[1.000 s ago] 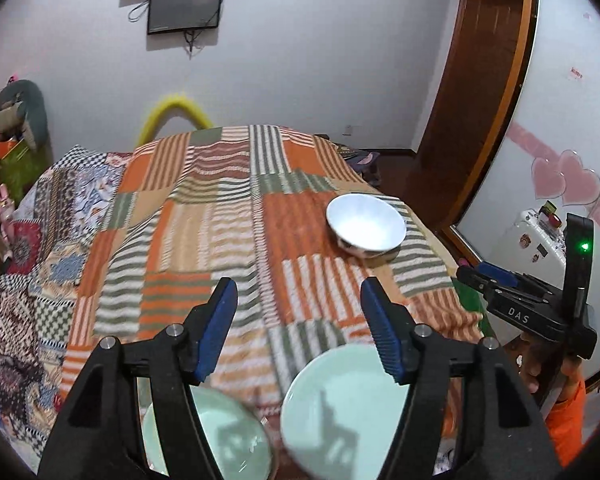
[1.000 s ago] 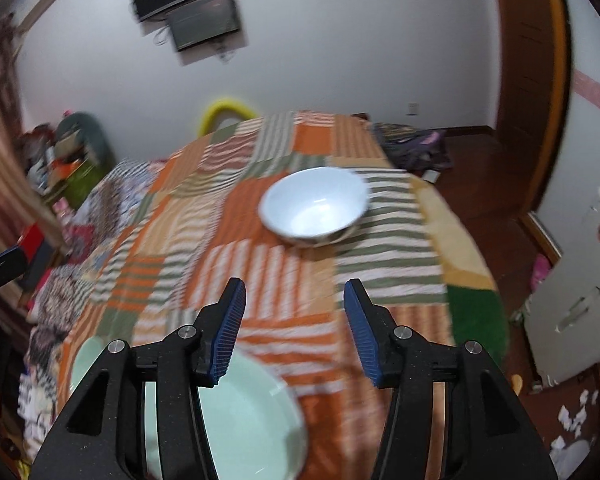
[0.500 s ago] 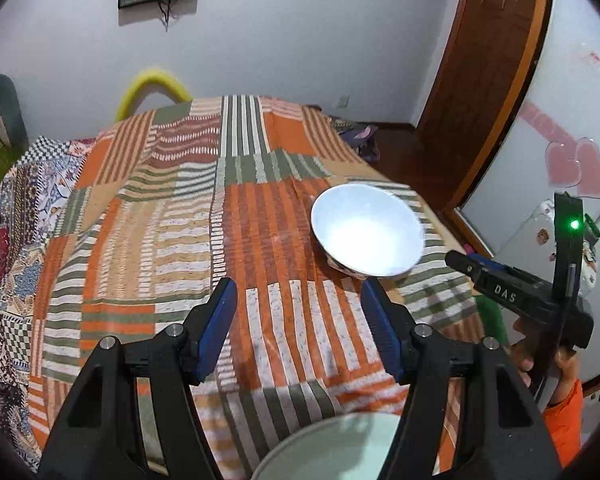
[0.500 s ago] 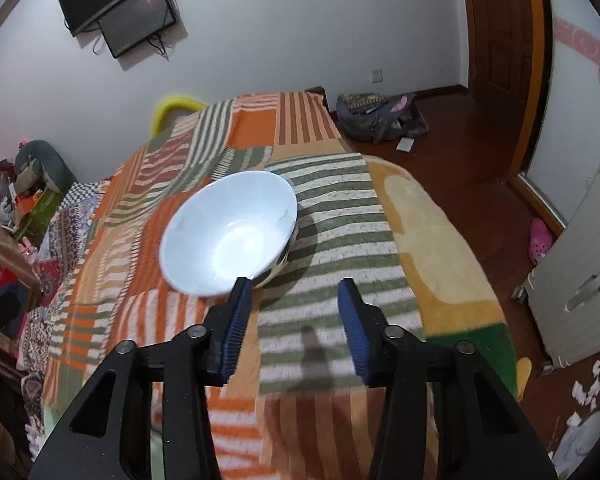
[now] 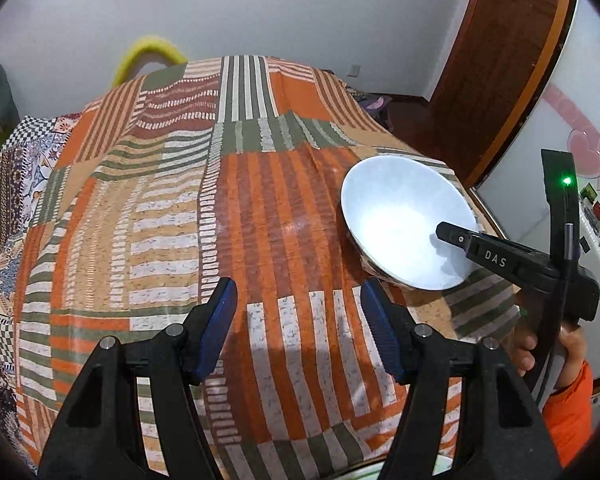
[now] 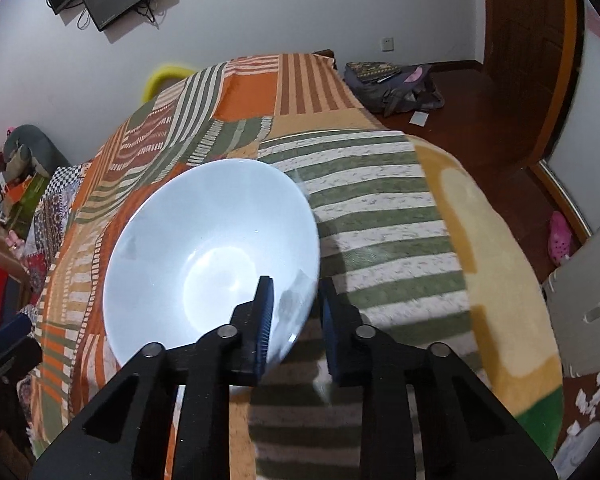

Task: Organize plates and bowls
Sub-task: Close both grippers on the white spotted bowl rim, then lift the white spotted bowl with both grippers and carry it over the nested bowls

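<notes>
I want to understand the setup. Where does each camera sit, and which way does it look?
Left wrist: on the left tool, facing down over the striped blanket; its open fingers, the right tool and a hand show.
Right wrist: on the right tool, facing down at the white bowl; its fingers clamp the rim.
Shared: bowl, blanket, right tool.

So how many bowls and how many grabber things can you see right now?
White bowl: 1
Grippers: 2, the left gripper over the striped blanket, the right gripper on the bowl's rim
Total: 3
</notes>
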A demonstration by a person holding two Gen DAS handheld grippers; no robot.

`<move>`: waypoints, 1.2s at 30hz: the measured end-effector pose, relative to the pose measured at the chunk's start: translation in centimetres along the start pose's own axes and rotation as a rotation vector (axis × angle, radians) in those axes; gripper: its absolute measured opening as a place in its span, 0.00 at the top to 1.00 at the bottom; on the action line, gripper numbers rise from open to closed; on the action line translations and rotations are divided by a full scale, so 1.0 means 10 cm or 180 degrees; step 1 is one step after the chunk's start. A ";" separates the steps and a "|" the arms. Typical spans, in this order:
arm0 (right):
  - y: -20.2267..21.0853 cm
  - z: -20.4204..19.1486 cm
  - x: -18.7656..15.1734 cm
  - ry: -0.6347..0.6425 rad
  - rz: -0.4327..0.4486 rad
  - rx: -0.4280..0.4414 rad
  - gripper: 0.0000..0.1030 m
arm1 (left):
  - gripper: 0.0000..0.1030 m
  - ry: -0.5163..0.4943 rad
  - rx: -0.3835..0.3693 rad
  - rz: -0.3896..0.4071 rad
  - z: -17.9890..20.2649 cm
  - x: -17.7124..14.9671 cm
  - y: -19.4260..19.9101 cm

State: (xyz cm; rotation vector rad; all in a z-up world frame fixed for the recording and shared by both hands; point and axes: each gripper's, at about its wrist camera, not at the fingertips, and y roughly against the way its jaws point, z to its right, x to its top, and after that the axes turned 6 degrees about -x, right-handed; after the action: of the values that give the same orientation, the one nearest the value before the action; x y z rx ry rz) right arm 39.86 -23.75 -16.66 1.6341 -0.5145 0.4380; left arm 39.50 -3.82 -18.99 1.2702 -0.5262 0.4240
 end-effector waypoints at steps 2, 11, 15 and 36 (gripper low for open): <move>0.00 -0.03 0.00 0.0100 0.0054 -0.0045 0.86 | 0.38 -0.0018 0.0005 -0.0012 0.01 0.01 -0.05; 0.13 -0.12 -0.21 0.0464 0.0049 0.0175 0.87 | 0.38 -0.0012 -0.0059 -0.0170 0.05 0.03 -0.32; 0.21 -0.18 -0.34 0.0571 0.0029 0.0251 0.87 | 0.41 -0.0011 -0.0100 -0.0335 0.07 -0.03 -0.45; 0.63 -0.37 -0.51 0.0544 0.0128 0.0202 0.89 | 0.86 -0.0307 -0.0212 -0.0448 0.28 -0.30 -0.05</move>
State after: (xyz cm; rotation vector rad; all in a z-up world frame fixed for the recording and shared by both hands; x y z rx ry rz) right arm 32.12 -20.23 -13.93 1.6318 -0.4089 0.6234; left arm 36.94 -6.71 -20.55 1.2590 -0.5242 0.2267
